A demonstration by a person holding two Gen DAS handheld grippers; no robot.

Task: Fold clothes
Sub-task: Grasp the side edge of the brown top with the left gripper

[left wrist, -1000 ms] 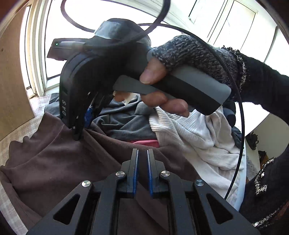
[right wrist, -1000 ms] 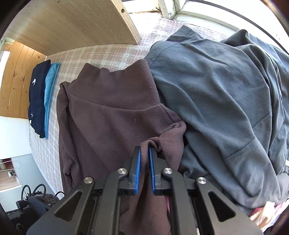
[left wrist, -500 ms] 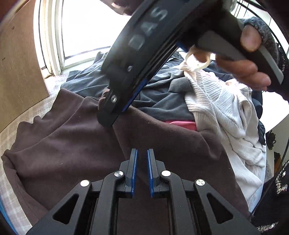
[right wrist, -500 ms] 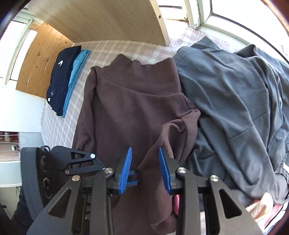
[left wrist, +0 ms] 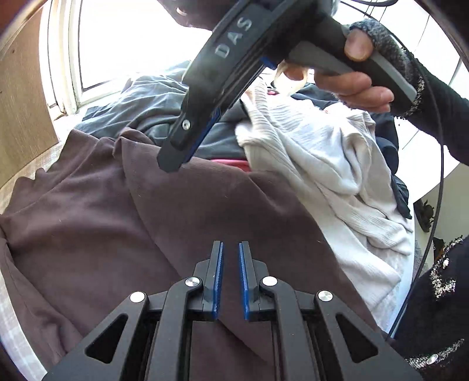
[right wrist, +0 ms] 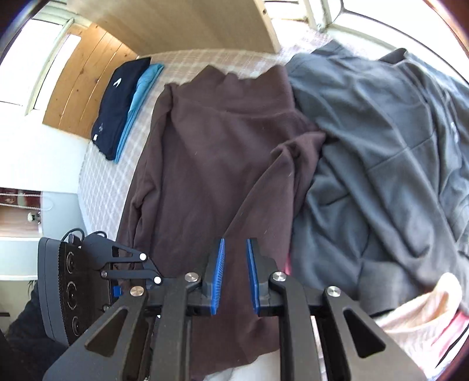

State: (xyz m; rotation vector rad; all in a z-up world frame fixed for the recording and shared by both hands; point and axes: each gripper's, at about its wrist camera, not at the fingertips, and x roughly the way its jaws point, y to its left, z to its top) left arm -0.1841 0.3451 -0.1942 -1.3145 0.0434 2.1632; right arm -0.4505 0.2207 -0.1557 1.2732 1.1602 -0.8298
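A brown fleece top [right wrist: 222,146] lies flat on the checked cover [right wrist: 102,181], one sleeve folded in over its body. My right gripper [right wrist: 235,243] hangs just above the garment's lower part. Its jaws are closing to a narrow gap with nothing between them. In the left wrist view the right gripper [left wrist: 171,162] tilts down over the brown top [left wrist: 205,211], held by a hand in a knitted glove. My left gripper [left wrist: 230,246] hovers over the near brown cloth, shut and empty.
A grey garment [right wrist: 381,132] lies spread to the right of the brown top, overlapping its edge. A white knitted sweater [left wrist: 322,164] and something pink [left wrist: 231,161] are heaped beyond. Folded navy and blue clothes [right wrist: 120,102] sit at the far left by a wooden panel [right wrist: 176,23].
My right gripper has let go of the brown sleeve fold, opened wide, then narrowed again, and drawn back towards the garment's lower part. The left gripper has shifted a little over the brown cloth.
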